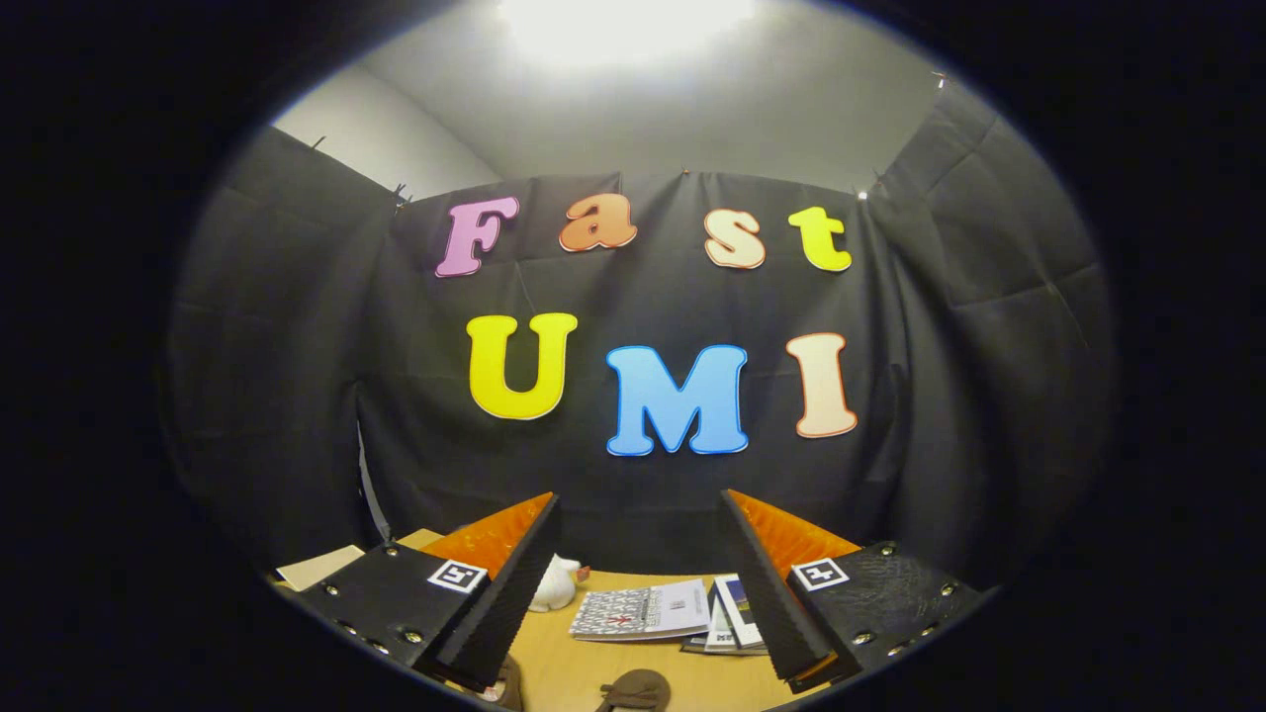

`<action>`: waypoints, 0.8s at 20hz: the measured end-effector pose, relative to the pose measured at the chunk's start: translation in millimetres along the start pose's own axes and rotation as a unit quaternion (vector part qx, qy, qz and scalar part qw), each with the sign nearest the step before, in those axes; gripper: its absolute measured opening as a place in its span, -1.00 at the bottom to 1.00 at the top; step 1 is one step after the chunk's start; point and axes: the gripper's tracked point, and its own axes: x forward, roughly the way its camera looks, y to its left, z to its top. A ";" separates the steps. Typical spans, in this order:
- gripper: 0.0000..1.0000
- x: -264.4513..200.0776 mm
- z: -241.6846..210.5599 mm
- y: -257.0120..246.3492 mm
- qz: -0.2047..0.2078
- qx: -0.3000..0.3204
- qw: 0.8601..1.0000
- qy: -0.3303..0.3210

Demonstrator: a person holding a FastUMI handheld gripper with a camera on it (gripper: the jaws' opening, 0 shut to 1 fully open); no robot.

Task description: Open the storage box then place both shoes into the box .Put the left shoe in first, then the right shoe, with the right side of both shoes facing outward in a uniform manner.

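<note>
Above the tan wooden table (564, 663), the gripper (638, 583) hangs wide open, holding nothing. Beyond its fingers lie stacked printed booklets (643, 610); seemingly nothing is boxed yet.

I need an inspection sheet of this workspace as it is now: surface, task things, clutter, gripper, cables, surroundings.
Surface: wooden table, lit from above.
Job's things: a brown thing lies near the fingers, perhaps a shoe, too cut off to tell; the box, nothing seen.
Clutter: booklets in a loose stack beyond the fingers; a small white figure beside the left finger; a tan sheet at the table's far left.
Gripper: the gripper is open, fingers wide apart, holding nothing.
Cables: nothing seen.
Surroundings: black cloth wall behind the table, grey ceiling above.
</note>
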 end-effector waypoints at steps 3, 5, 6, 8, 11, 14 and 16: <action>0.93 9.4 -24.6 27.6 0.043 0.042 0.998 0.026; 0.93 12.2 -43.7 48.5 0.075 0.077 0.993 0.054; 0.93 13.8 -53.8 56.2 0.088 0.094 0.989 0.066; 0.94 17.3 -68.3 69.4 0.108 0.120 0.983 0.090; 0.93 21.7 -93.2 99.1 0.156 0.176 0.963 0.128; 0.92 24.5 -120.7 129.8 0.199 0.237 0.935 0.175; 0.91 24.4 -134.9 148.2 0.224 0.259 0.918 0.201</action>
